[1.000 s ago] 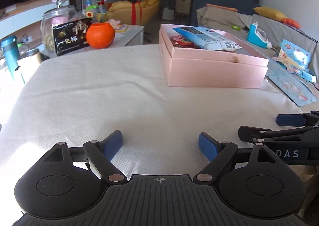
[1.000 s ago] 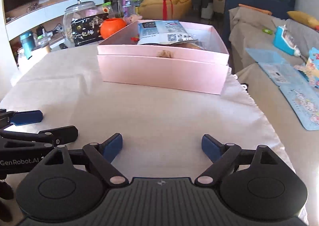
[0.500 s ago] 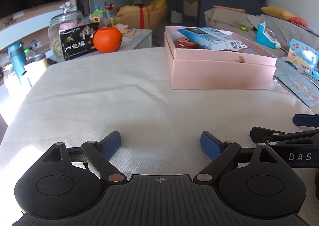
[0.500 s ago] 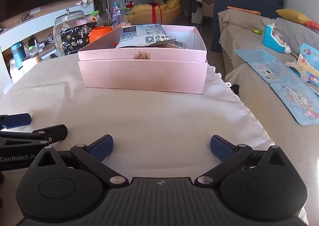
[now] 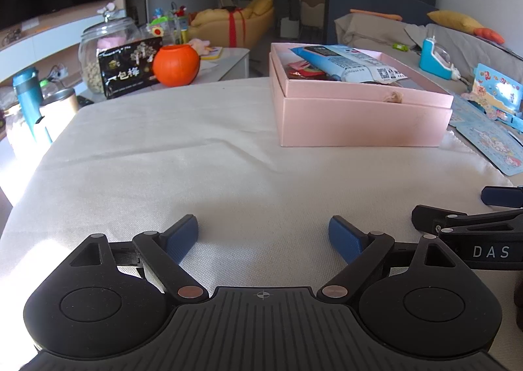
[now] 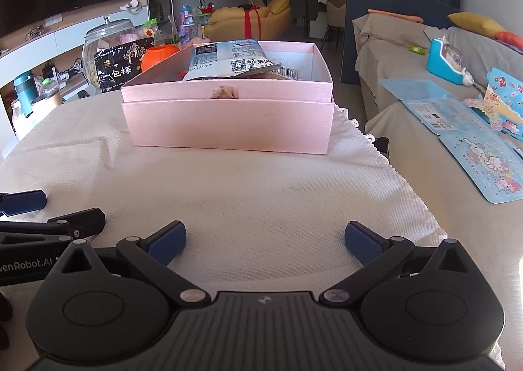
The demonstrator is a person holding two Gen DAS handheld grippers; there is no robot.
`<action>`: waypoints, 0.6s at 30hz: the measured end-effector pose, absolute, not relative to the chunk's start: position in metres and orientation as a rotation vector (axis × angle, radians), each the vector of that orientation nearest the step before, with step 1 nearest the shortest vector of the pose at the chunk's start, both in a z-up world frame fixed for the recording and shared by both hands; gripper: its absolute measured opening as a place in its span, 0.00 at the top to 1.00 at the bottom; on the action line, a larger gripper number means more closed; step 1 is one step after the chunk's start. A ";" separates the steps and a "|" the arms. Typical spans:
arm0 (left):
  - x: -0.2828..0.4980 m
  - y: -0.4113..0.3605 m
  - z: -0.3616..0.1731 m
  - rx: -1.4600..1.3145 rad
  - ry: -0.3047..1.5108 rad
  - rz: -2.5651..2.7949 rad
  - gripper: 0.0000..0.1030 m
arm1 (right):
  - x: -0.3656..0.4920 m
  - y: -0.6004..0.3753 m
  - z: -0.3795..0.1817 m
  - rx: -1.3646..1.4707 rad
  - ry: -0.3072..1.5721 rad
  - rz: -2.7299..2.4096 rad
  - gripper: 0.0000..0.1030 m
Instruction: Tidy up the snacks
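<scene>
A pink box (image 5: 362, 119) (image 6: 228, 122) stands on the white cloth at the far side of the table. Inside it lies a blue and white snack bag (image 5: 353, 63) (image 6: 232, 59) on top of red packets (image 5: 300, 68). My left gripper (image 5: 263, 232) hovers low over the near part of the cloth, open, with nothing between its blue pads. My right gripper (image 6: 264, 238) hangs beside it on the right, open wide and empty, facing the box's front wall. Each gripper shows at the edge of the other's view.
Beyond the table's far left edge stand a glass jar (image 5: 108, 54), a black snack bag (image 5: 130, 68), an orange pumpkin pot (image 5: 176, 65) and a teal bottle (image 5: 27, 96). A sofa with blue cartoon sheets (image 6: 483, 155) and a blue toy (image 6: 446, 60) runs along the right.
My right gripper's jaws have spread wider, and its view has swung so the pink box now sits straight ahead. The left gripper has stayed where it was.
</scene>
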State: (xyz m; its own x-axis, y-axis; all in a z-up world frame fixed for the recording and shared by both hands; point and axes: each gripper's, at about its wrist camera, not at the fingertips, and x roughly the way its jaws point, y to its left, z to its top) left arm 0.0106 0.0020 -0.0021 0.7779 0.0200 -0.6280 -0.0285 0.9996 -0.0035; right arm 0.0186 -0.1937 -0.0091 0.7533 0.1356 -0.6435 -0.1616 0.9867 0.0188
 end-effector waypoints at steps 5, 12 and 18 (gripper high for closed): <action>0.010 0.001 -0.002 -0.016 0.679 0.023 0.11 | 0.019 -0.194 -0.009 -0.039 0.699 0.162 0.00; 0.010 0.001 -0.002 -0.017 0.679 0.023 0.11 | 0.018 -0.194 -0.009 -0.038 0.699 0.162 0.00; 0.010 0.000 -0.002 -0.017 0.679 0.023 0.11 | 0.018 -0.194 -0.009 -0.039 0.699 0.162 0.00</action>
